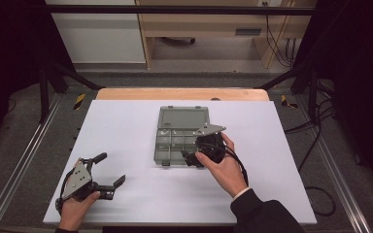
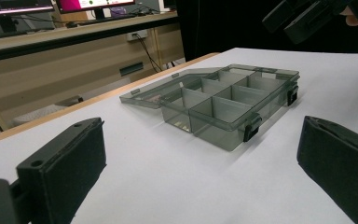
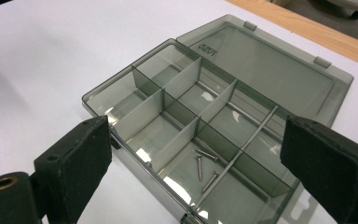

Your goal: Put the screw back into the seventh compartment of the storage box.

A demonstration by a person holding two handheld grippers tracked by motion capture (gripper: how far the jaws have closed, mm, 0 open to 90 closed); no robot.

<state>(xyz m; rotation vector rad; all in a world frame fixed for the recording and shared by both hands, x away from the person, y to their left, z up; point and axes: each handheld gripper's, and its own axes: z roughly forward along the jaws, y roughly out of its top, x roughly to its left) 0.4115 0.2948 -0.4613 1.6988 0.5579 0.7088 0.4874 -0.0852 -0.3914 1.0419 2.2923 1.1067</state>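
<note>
A smoky grey plastic compartment box (image 1: 174,143) lies open mid-table, its lid (image 1: 183,118) flat behind it. Dividers split it into several cells; three small screws (image 3: 204,167) lie in one cell near the front. My right gripper (image 1: 194,149) hovers over the box's front right corner, open, jaws on either side of the cells (image 3: 196,140) and holding nothing. My left gripper (image 1: 110,168) rests low at the table's front left, open and empty, and looks toward the box (image 2: 223,100) between its jaws (image 2: 200,140). The right gripper (image 2: 303,16) hangs above the box's far end.
The white table top (image 1: 126,126) has a wooden strip (image 1: 182,93) along its far edge. Metal frame rails (image 1: 24,160) run along both sides, and cables (image 1: 315,145) lie on the floor at the right. A wooden desk (image 2: 74,51) stands beyond the table.
</note>
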